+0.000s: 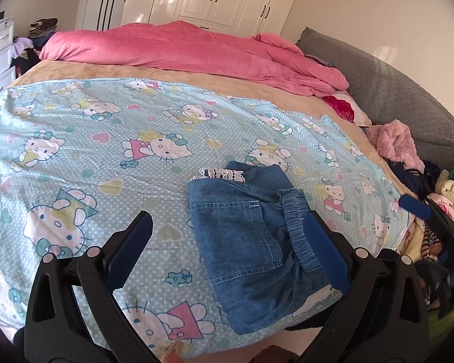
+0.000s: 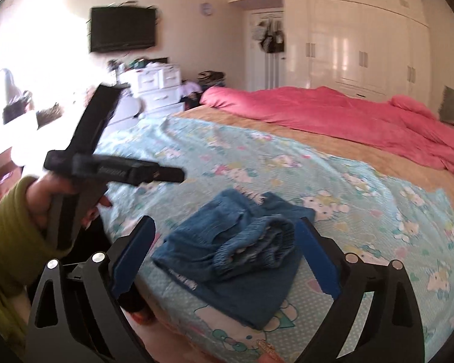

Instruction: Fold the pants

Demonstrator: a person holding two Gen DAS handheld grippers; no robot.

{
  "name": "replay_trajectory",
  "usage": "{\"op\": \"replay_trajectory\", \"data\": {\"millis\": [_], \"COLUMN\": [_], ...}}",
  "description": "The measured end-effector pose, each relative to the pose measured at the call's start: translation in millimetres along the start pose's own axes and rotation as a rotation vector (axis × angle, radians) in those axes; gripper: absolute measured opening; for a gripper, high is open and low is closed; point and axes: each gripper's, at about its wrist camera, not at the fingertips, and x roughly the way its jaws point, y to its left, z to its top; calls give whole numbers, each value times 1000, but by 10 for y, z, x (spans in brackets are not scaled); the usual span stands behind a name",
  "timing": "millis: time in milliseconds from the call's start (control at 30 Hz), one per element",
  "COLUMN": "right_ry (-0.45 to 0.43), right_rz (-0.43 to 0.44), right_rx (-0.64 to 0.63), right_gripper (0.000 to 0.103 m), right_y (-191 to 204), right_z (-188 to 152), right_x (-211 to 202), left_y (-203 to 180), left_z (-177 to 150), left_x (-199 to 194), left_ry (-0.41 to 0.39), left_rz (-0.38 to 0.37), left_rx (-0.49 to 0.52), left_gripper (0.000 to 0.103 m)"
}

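Left wrist view shows your left gripper [image 1: 227,239] with its fingers spread wide and gripping nothing, the folded denim pants [image 1: 251,242] lying on the cartoon-print sheet [image 1: 106,151] in the lower centre of the frame. Right wrist view shows your right gripper [image 2: 224,242] equally wide and empty, the pants [image 2: 227,260] on the bed between its fingers in the picture, untouched.

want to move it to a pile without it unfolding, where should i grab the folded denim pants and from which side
Probably the folded edge nearest the bed's front, pinching all layers of the denim pants together. Come in low from the near side: the bundle lies flat there, while the bunched elastic waistband on top is loose. Both grippers are open.
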Motion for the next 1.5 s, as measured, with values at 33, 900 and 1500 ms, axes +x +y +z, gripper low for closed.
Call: {"op": "replay_trajectory", "data": {"millis": [33,900,1500], "right_ry": [2,198,353], "right_rz": [-12,-188,-79], "right_rx": [16,273,384], "right_gripper": [93,93,53], "right_y": [-44,-815,-1028], "right_z": [-2,-325,-419], "right_x": [8,586,1139], "left_y": [-11,3,81], "left_z": [-8,-234,-386], "left_x": [11,509,806], "left_ry": [4,123,164], "left_rz": [2,12,-38], "left_rx": [3,-2,-67], "left_gripper": [93,93,93]}}
